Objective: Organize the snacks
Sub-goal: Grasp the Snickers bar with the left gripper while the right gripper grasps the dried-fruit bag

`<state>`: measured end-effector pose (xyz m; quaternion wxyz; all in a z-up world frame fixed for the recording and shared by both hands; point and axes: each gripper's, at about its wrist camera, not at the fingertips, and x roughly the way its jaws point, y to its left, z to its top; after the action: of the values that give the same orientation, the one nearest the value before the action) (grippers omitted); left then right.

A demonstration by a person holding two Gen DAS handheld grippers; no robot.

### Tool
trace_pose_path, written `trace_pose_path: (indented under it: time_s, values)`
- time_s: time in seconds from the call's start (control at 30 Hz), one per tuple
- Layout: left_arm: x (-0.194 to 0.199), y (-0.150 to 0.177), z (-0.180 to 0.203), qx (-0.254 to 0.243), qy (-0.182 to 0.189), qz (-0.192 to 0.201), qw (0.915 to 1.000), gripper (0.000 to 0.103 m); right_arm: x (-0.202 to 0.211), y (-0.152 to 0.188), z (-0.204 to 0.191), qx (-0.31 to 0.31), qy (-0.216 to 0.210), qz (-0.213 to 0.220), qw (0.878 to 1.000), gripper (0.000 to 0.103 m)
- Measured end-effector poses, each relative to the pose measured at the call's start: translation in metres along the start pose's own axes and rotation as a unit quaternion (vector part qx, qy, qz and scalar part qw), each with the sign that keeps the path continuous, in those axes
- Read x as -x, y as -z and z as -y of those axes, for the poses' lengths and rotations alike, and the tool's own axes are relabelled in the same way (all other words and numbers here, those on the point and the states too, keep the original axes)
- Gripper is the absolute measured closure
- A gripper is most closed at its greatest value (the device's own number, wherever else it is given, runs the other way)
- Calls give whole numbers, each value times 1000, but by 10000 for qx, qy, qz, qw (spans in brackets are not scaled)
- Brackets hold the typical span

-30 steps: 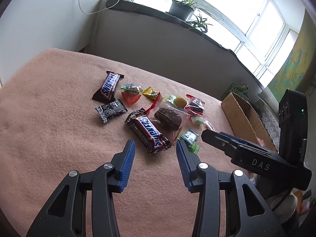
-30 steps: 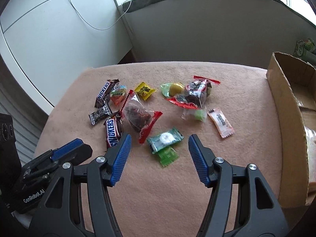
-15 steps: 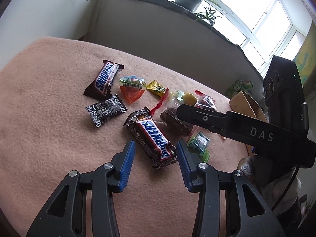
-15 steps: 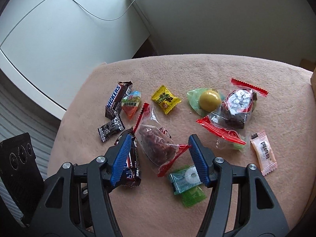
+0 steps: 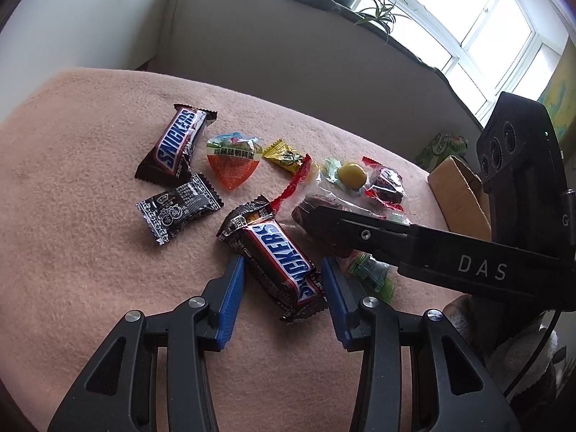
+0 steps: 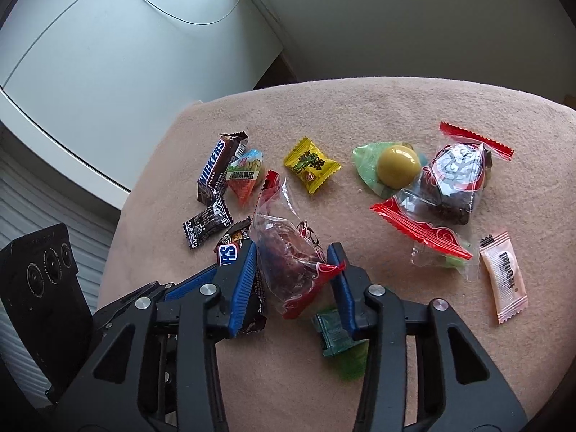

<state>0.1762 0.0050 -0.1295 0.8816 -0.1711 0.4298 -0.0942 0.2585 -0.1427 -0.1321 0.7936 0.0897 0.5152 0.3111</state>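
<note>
Two grippers straddle snacks on the desk, both open: our left gripper (image 5: 282, 284) around a chocolate bar (image 5: 275, 255), our right gripper (image 6: 293, 270) around a dried-fruit bag (image 6: 288, 255), so we should close squarely across each middle.

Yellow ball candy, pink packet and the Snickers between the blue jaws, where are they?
yellow ball candy (image 6: 399, 165): right wrist view, middle of the ball.
pink packet (image 6: 505, 278): right wrist view, middle of the wrapper.
Snickers bar (image 5: 277, 256): left wrist view, on the blue lettering.
</note>
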Motion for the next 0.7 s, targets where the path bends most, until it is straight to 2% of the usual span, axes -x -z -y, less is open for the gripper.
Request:
trace_pose_path:
  time_s: [0.1, 0.3, 0.43, 0.7]
  values:
    - [-4, -4, 4, -43, -67, 15, 10000, 66, 5, 1, 3, -74, -45, 50, 9999, 66]
    - [-3, -5, -9, 194, 151, -14, 9997, 69, 17, 5, 5, -129, 105, 234, 9996, 68]
    - [0, -4, -12, 178, 151, -22, 9997, 74, 27, 9, 7, -180, 72, 366, 9991, 69]
    - [-3, -6, 1, -19, -151, -65, 9999, 72, 30, 15, 4, -96, 162, 444, 9988, 69]
